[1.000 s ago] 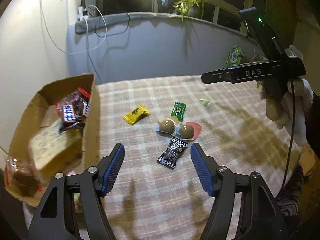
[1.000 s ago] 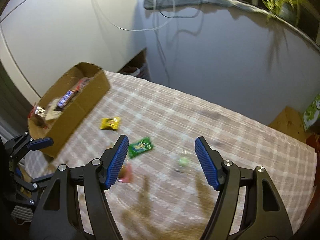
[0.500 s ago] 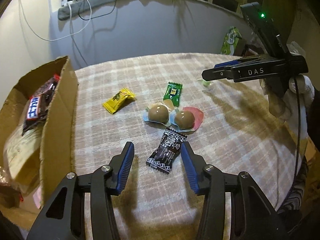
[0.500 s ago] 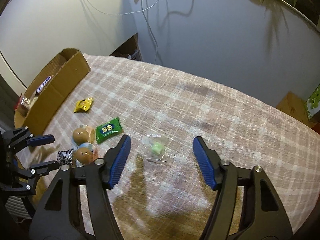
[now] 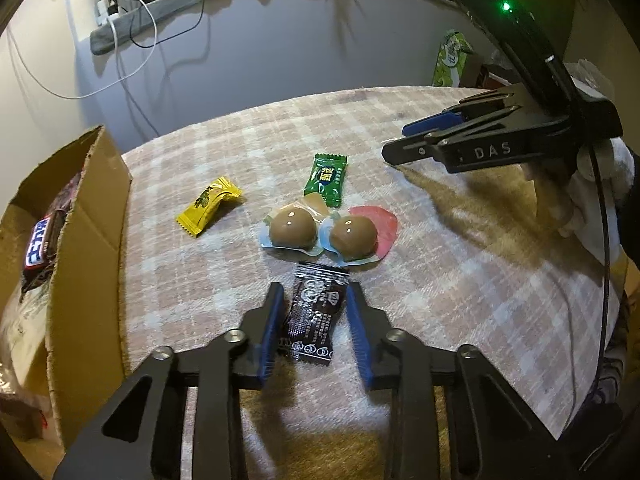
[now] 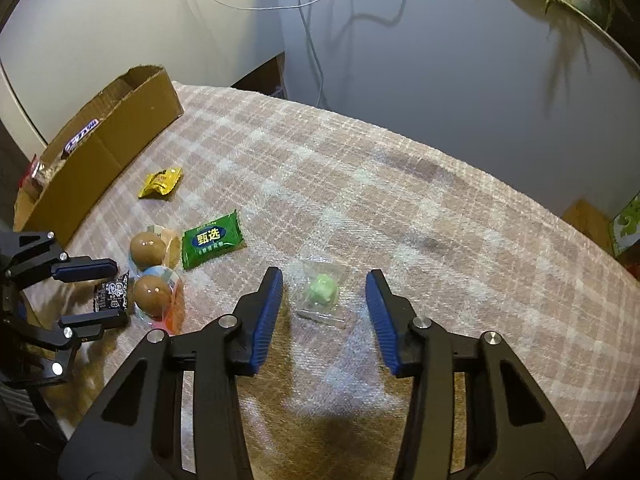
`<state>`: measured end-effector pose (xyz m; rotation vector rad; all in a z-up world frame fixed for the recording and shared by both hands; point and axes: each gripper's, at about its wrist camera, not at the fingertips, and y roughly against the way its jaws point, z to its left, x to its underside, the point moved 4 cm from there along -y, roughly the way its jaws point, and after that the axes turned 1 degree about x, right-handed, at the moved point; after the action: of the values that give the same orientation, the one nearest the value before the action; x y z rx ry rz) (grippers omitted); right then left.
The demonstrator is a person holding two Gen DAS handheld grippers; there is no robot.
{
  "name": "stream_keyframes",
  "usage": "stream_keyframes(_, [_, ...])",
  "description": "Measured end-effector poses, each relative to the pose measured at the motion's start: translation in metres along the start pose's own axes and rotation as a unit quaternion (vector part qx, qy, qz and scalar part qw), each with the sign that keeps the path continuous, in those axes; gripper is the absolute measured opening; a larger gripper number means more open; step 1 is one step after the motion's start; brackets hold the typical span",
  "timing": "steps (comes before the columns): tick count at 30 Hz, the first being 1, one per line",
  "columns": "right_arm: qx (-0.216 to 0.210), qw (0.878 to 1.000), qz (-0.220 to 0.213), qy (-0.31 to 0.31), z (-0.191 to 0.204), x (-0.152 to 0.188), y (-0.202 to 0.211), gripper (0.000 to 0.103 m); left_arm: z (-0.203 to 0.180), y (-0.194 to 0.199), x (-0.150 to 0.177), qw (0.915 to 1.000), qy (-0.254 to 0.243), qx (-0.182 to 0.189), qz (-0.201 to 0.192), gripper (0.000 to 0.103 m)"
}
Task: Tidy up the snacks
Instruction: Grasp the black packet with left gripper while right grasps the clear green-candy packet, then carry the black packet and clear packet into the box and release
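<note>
My left gripper (image 5: 316, 320) is open, its blue pads on either side of a black snack packet (image 5: 316, 316) that lies on the checked tablecloth (image 5: 440, 280); the left pad is close to it. My right gripper (image 6: 324, 304) is open around a clear wrapper with a green candy (image 6: 323, 290). Two brown eggs in wrappers (image 5: 320, 232), a green packet (image 5: 326, 178) and a yellow packet (image 5: 208, 204) lie beyond. The cardboard box (image 5: 88, 240) at the left holds several snacks.
The right gripper (image 5: 404, 142) shows in the left wrist view, above the table's right side. A green carton (image 5: 452, 56) stands beyond the table edge. A cable (image 6: 312, 40) hangs on the back wall. The left gripper (image 6: 100, 292) appears in the right wrist view.
My left gripper moved down and forward and narrowed around the black packet. My right gripper lowered over the green candy wrapper, which now lies between its fingers.
</note>
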<state>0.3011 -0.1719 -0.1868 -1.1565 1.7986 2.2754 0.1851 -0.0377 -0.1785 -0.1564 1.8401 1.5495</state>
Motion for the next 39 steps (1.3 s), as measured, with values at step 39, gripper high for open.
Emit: stream_keyframes(39, [-0.019, 0.995, -0.088, 0.029, 0.078, -0.020, 0.095, 0.023, 0.040, 0.100, 0.016, 0.9897, 0.087, -0.031, -0.109, 0.023])
